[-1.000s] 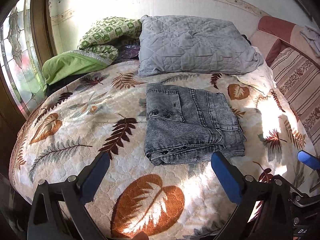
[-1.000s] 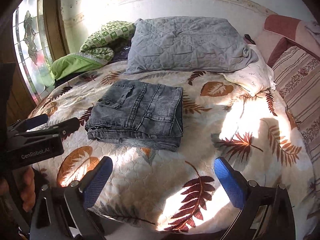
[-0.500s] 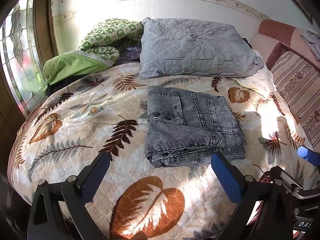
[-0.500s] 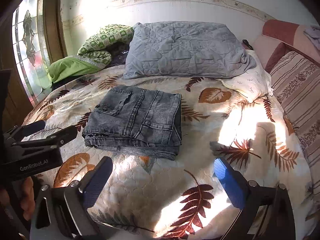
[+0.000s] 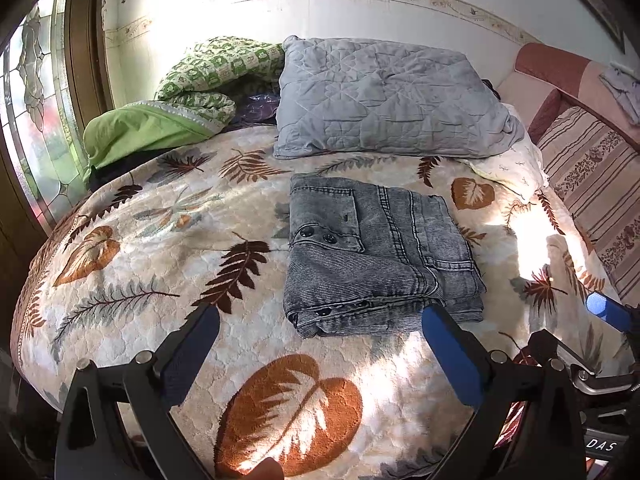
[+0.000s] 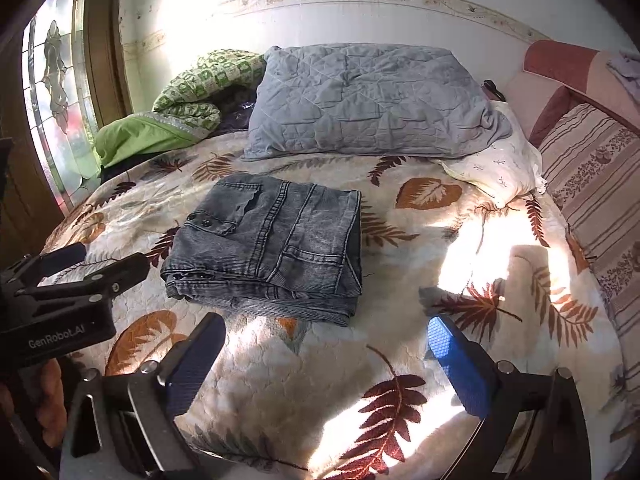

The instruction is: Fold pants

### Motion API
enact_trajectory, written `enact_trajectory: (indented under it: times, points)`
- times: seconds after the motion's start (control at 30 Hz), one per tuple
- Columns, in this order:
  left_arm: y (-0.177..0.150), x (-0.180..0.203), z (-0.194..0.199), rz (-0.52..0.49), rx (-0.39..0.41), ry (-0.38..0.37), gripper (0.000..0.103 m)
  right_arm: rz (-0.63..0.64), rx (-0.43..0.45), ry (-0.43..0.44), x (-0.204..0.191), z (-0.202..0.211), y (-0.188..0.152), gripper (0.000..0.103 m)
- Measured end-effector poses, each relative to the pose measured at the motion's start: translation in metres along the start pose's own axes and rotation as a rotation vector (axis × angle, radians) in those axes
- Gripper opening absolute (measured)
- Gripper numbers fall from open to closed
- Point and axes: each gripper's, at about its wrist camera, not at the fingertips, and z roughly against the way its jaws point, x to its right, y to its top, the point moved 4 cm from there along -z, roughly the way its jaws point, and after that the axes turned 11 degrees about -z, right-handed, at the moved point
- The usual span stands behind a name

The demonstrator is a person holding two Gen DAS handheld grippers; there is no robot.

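Observation:
Grey denim pants [image 5: 376,256] lie folded into a compact stack in the middle of the bed; they also show in the right wrist view [image 6: 276,248]. My left gripper [image 5: 320,344] is open and empty, held above the quilt just in front of the stack. My right gripper [image 6: 324,348] is open and empty, in front of and to the right of the stack. The left gripper's body [image 6: 60,300] shows at the left of the right wrist view. Neither gripper touches the pants.
The bed carries a leaf-patterned quilt [image 5: 168,264]. A grey quilted pillow [image 5: 388,96] and green bedding [image 5: 172,104] lie behind the pants. A white pillow [image 6: 500,168] and a striped cushion [image 5: 600,192] are at the right. A stained-glass window [image 5: 36,120] is at the left.
Both grippers have drawn back and risen a little from the folded pants, so more of the wall shows. The pants have not moved.

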Motion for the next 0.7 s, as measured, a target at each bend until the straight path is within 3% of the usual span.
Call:
enact_trajectory:
  times: [0.7]
  points:
    - [0.0033, 0.0019, 0.0020, -0.001, 0.001, -0.009, 0.101, 0.002, 0.007, 0.006, 0.0003, 0.0007, 0.0040, 0.102]
